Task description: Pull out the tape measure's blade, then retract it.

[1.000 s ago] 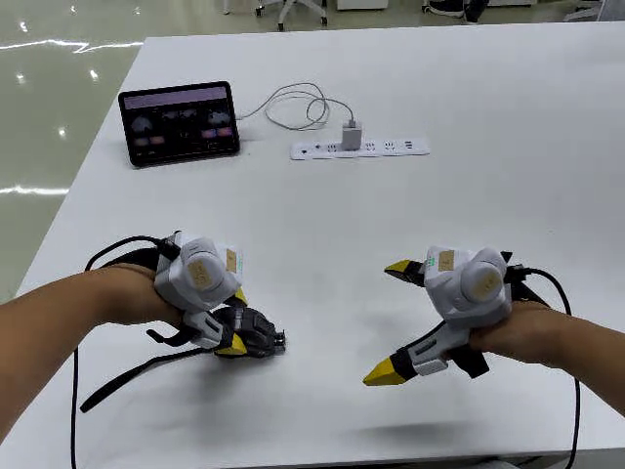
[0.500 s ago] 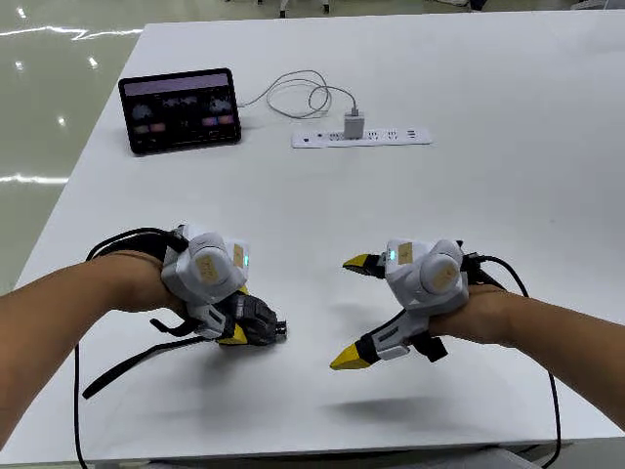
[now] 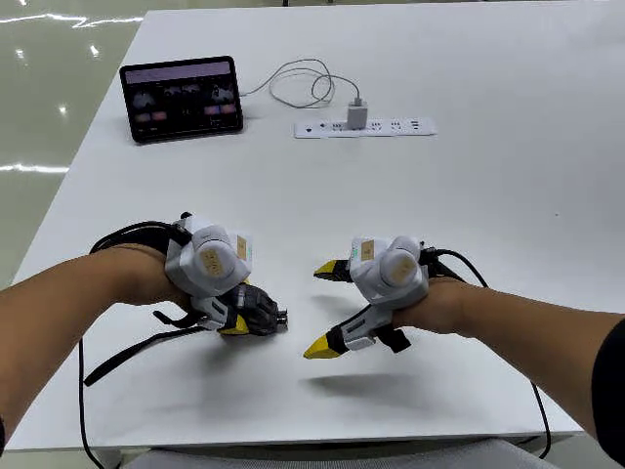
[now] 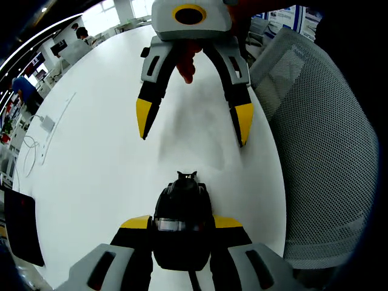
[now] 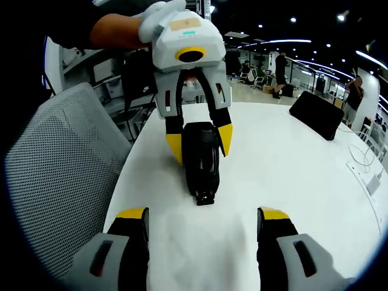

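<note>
The black tape measure [image 3: 256, 315] rests on the white table, clamped between the yellow-tipped jaws of my left gripper [image 3: 237, 320]. In the left gripper view its case [image 4: 182, 224] sits between the jaws with the blade tab [image 4: 187, 176] pointing away. My right gripper [image 3: 326, 308] faces it from the right, jaws wide open, a short gap from the tab. The right gripper view shows the tape measure [image 5: 202, 162] ahead, its tab [image 5: 205, 197] pointing toward my open right gripper [image 5: 203, 219]. The blade is not drawn out.
A dark tablet [image 3: 182, 98] stands at the back left of the table [image 3: 488, 195]. A white power strip [image 3: 363, 127] with a charger and coiled white cable [image 3: 298, 86] lies behind the middle. A mesh chair [image 4: 321, 151] sits by the near edge.
My right gripper has moved left toward the tape measure, staying open. The left gripper keeps the tape measure in about the same place. The head camera has tilted slightly.
</note>
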`<state>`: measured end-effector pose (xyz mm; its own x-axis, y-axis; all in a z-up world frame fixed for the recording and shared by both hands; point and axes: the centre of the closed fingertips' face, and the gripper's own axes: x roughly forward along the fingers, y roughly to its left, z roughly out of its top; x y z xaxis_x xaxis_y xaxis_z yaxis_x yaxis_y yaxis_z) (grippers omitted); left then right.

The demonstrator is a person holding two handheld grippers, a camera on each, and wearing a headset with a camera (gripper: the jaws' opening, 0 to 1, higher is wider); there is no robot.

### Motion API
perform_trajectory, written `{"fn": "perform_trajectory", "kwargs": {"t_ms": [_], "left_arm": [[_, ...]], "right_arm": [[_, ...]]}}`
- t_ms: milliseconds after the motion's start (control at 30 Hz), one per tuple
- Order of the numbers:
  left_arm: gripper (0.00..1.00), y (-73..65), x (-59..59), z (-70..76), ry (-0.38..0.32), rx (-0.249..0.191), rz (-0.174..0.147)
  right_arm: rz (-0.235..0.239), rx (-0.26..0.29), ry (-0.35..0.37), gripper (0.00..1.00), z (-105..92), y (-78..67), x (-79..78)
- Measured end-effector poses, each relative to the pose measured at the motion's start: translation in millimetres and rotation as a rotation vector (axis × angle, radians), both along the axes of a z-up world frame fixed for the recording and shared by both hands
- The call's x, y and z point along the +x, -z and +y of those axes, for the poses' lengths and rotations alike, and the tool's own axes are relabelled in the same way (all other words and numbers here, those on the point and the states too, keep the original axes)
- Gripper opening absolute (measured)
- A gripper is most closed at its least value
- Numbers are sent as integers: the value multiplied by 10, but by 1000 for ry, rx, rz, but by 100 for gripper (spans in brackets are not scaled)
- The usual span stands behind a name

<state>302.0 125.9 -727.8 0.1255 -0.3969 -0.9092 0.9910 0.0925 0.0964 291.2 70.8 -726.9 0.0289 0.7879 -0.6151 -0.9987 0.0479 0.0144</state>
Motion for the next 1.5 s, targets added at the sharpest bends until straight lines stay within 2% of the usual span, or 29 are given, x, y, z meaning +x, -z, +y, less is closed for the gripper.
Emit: {"fn": "perform_trajectory", "kwargs": {"t_ms": [167, 233, 367, 600, 767, 933, 1033, 1167, 1300, 1500], "left_arm": [[32, 10, 10, 3, 4, 10, 5], [32, 9, 7, 2, 5, 7, 11], [32, 11, 8, 2, 7, 9, 15], [32, 11, 5, 4, -5, 10, 12], [32, 14, 4, 4, -11, 7, 0], [32, 16, 7, 8, -14, 9, 4], [32, 18, 8, 9, -15, 7, 4], [32, 20, 7, 9, -15, 8, 6], [32, 22, 7, 13, -15, 11, 7], [32, 23, 10, 15, -18, 9, 9]], "right_arm": [[-3, -10, -26, 63, 110, 7, -13], [-17, -17, -42, 58, 141, 17, -15], [-17, -38, -63, 50, 155, 71, -36], [-3, -51, -50, 41, 177, 139, 22], [-16, -61, -66, 33, 247, 182, 7], [-40, -74, -67, 23, 277, 242, 29], [-41, -80, -78, 22, 293, 249, 19], [-49, -96, -84, 16, 322, 281, 35], [-37, -100, -84, 13, 342, 293, 46], [-47, -113, -102, 12, 337, 314, 33]]}}
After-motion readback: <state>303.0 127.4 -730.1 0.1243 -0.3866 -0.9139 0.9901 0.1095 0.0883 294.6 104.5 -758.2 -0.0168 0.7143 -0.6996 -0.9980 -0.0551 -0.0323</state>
